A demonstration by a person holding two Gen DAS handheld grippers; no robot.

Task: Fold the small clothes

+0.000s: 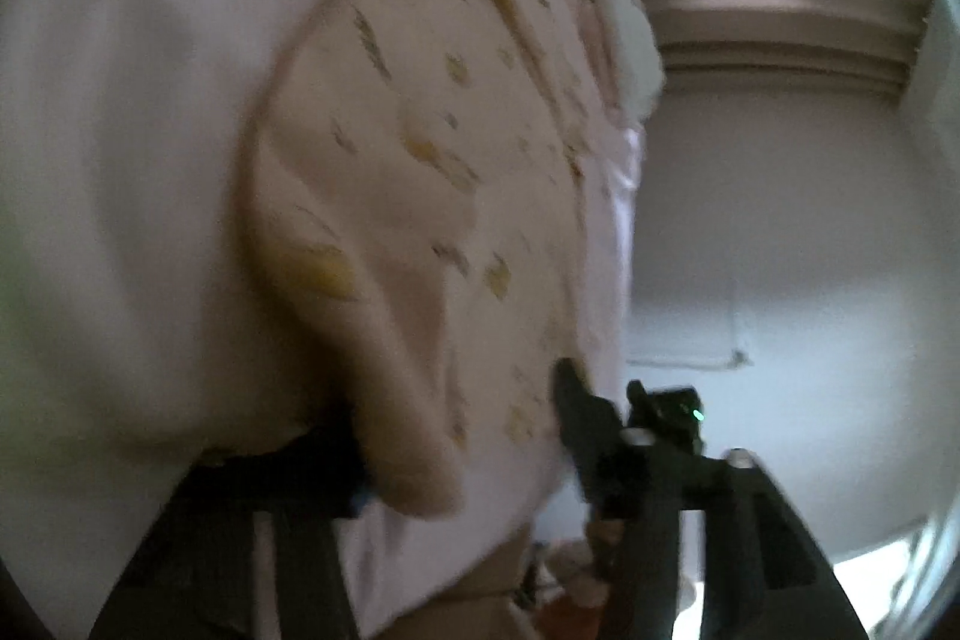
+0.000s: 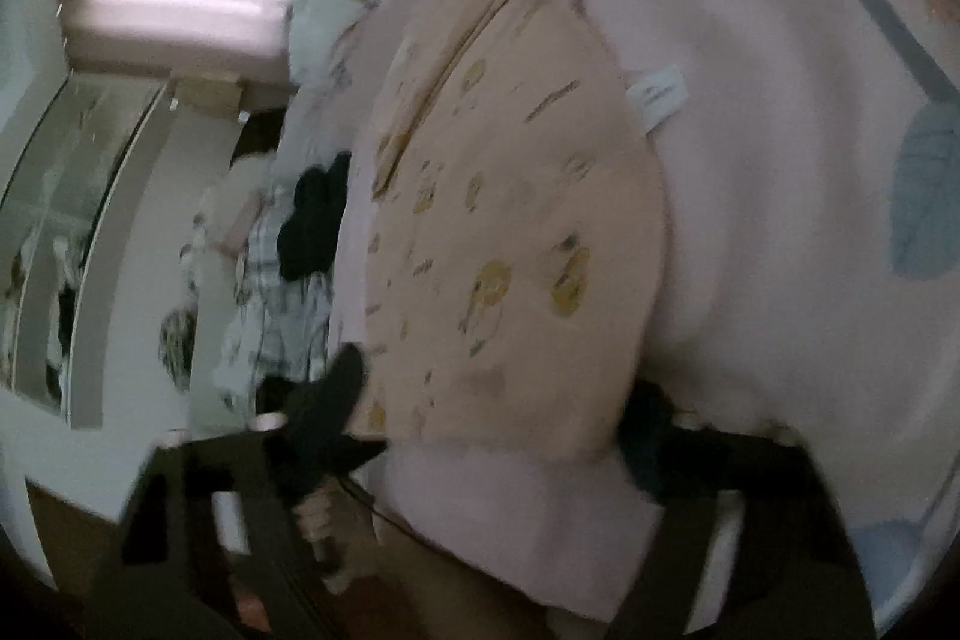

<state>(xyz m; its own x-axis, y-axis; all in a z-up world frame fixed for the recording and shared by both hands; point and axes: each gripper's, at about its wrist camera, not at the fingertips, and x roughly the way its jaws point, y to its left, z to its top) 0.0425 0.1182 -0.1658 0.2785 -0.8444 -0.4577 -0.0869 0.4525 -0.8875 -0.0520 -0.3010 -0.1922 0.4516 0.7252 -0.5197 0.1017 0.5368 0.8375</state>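
Both sets of jaws stand apart: the left gripper [image 1: 456, 436] and right gripper [image 2: 498, 412] each straddle the near edge of one peach printed garment [image 2: 510, 232], which lies on a pale pink bedsheet [image 2: 780, 160]. One white label [image 2: 657, 97] sticks out beside it.

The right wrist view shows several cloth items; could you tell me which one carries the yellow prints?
The peach garment lying on the pink sheet. The black cloth and the checked cloth beyond it carry no yellow.
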